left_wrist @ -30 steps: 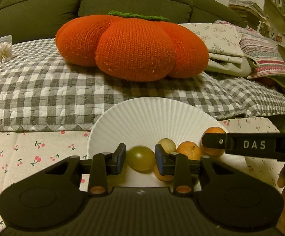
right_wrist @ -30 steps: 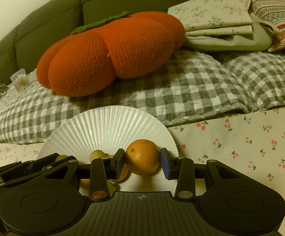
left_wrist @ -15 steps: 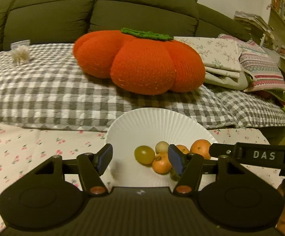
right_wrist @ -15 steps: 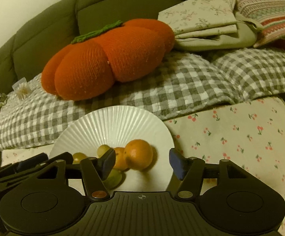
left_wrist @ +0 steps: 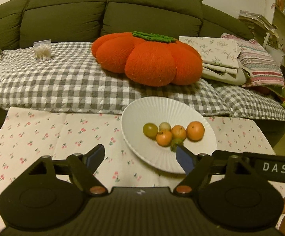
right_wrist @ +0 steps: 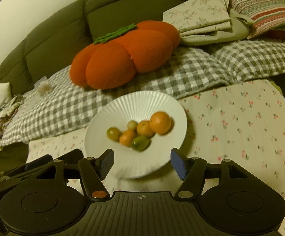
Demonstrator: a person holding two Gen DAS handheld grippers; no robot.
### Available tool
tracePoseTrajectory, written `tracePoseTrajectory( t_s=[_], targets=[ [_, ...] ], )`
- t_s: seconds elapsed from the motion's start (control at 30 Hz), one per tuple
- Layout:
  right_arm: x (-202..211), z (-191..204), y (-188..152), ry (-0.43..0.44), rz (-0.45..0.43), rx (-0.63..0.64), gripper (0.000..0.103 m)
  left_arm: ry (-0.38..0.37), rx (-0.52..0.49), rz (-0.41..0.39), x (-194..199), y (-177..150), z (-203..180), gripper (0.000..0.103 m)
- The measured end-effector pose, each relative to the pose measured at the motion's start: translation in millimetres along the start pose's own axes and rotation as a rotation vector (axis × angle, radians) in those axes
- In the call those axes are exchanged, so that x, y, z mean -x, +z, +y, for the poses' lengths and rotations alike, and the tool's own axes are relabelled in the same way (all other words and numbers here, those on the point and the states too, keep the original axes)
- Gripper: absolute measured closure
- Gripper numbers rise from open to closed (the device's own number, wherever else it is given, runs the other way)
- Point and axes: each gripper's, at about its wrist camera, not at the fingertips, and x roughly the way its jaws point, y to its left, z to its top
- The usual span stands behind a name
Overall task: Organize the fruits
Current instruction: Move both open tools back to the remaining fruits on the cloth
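Sitting on the white plate (right_wrist: 142,102) are six small fruits (right_wrist: 142,127). Near it, the left gripper (left_wrist: 140,157) and right gripper (right_wrist: 142,161) have just been opening, holding nothing.

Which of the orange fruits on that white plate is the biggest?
The orange at the right end of the cluster, on the plate. It is clearly larger and rounder than the two smaller orange fruits beside it.

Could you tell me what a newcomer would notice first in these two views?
First, the big orange pumpkin cushion on the checked blanket over the sofa. Next, the white ribbed plate on the cherry-print cloth, with a cluster of orange and green fruits on it. Both the left gripper and the right gripper are open and empty.
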Motion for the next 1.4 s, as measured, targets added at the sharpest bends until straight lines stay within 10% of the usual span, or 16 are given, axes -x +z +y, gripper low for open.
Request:
tracePoseTrajectory(
  t_s=[0.63,1.4],
  targets=[
    [55,6,-36,0.028,-0.001,0.005,0.008,0.018,0.003,0.045,47,-36,7,0.002],
    [53,-21,-62,0.046,-0.005,0.026,0.006,0.037,0.055,0.139,24,-62,29,0.001]
  ],
)
